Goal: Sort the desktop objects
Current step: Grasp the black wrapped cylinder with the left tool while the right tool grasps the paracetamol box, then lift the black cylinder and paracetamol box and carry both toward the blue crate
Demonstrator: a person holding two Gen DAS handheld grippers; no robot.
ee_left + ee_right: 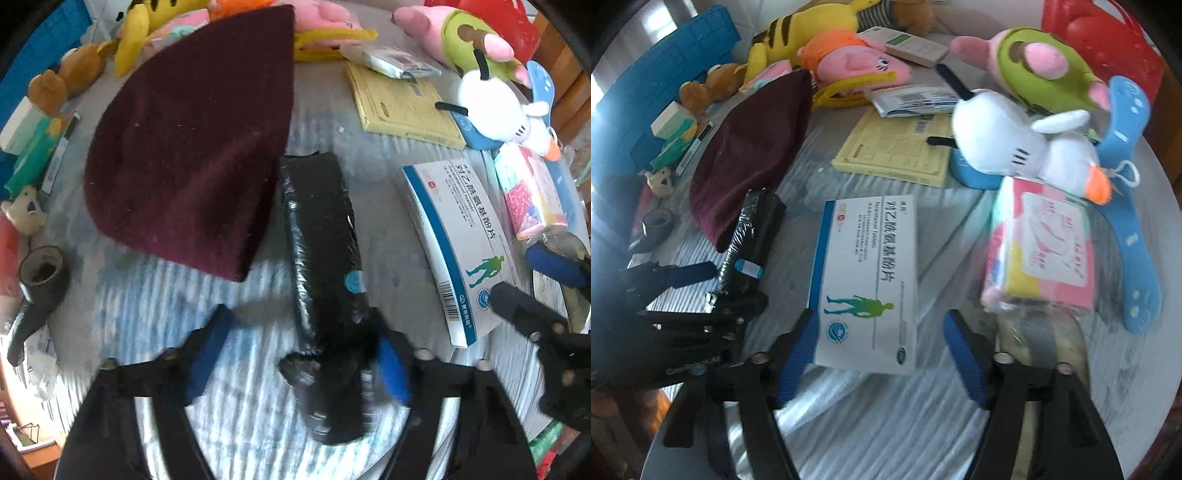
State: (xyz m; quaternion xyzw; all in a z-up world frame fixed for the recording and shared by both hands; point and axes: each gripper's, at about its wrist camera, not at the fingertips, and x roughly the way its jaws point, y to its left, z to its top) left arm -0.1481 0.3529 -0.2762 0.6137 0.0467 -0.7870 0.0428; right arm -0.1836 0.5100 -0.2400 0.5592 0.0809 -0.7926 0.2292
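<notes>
The left tongs (pixel 301 363) stand apart around the near end of a black wrapped bundle (pixel 323 236), whose blurred tip hides part of the right pad; whether it touches is unclear. Beyond-left lies a maroon hat (pixel 192 147). The right tongs (pixel 881 354) gape around a white-blue medicine box (pixel 868 280) on the bench (pixel 886 424); a blurred pink packet (pixel 1041 254) sits beyond-right.

Round table (pixel 1126 369) under pale striped cloth, daylight falling across it

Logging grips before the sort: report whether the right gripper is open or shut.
Open. The right gripper has its blue pads spread wide, with the white medicine box between them, unclamped on the table.
</notes>
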